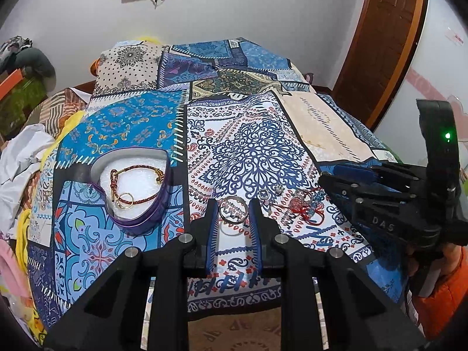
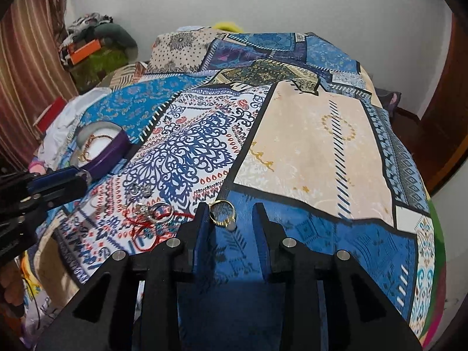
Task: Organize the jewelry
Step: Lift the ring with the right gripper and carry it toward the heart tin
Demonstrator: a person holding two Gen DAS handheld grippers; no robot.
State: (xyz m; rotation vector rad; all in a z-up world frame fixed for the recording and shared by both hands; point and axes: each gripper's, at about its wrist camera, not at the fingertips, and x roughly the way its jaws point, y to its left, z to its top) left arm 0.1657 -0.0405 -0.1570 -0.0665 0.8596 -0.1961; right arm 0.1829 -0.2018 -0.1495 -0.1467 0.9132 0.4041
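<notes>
I am holding a silver ring [image 1: 233, 210] between the pads of the left tongs [image 1: 233, 213], the jaws narrowed on its two sides, above the patterned bedspread [image 1: 251, 152]. The right tongs [image 2: 233, 215] are standing parted; a gold ring [image 2: 223, 213] is sitting at the tip of their left finger, and I am judging it released or barely touching, not gripped.

Risks as I am reading them: the silver ring is thin and smooth, pinched only at its rim, so any tilt on the way to the purple heart-shaped box [image 1: 131, 193] could let it slip and vanish into the busy print. The gold ring could roll off on the soft cover. The loose pile [image 1: 295, 204] of rings, beads and red cord beside the left tongs could snag a finger and drag.

The box is lying to the left, white-lined, already holding a braided red bracelet [image 1: 137, 184] and a gold ring [image 1: 125, 199].
</notes>
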